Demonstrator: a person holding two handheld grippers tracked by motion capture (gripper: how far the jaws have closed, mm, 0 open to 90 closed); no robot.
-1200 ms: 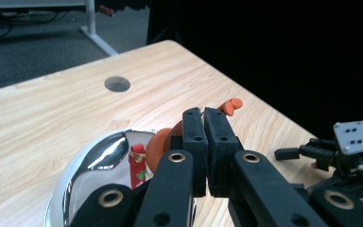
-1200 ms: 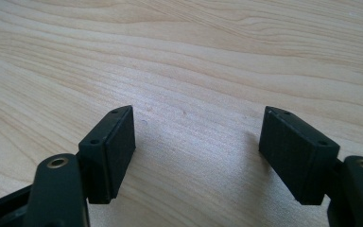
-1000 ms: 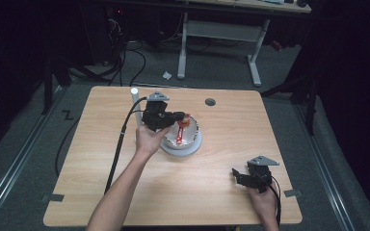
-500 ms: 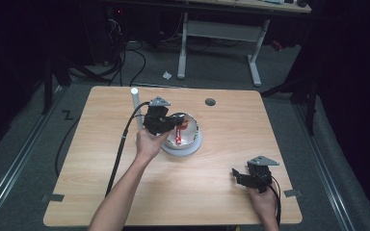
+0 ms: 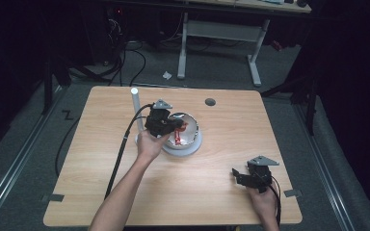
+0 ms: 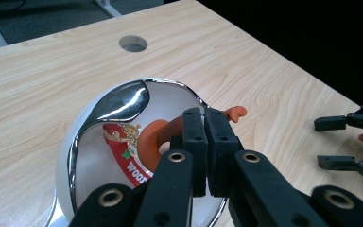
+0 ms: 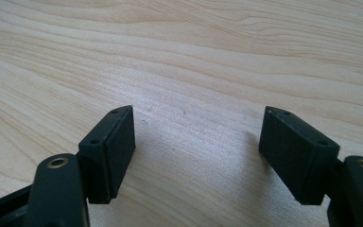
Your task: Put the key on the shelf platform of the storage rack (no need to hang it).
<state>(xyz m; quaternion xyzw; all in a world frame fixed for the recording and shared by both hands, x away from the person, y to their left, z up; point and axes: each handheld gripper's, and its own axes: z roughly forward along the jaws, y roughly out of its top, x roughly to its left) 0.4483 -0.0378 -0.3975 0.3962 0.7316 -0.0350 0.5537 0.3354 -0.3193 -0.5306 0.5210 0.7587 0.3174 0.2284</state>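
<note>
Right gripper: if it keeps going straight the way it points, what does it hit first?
Most likely the bare wooden table. The right gripper has open jaws angled down at the tabletop, with nothing between or ahead of them. How close the surface is, the pictures don't settle.

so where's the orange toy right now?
In the left gripper view the orange toy sits in the left gripper's shut jaws, over the white bowl; in the high view that's left of table centre.

We count two grippers: left gripper (image 5: 169, 126), right gripper (image 5: 237, 177). One white bowl (image 5: 191, 138), one orange piece (image 6: 158, 137) and one red-labelled item (image 6: 123, 153) inside it. One white post (image 5: 135, 109).
</note>
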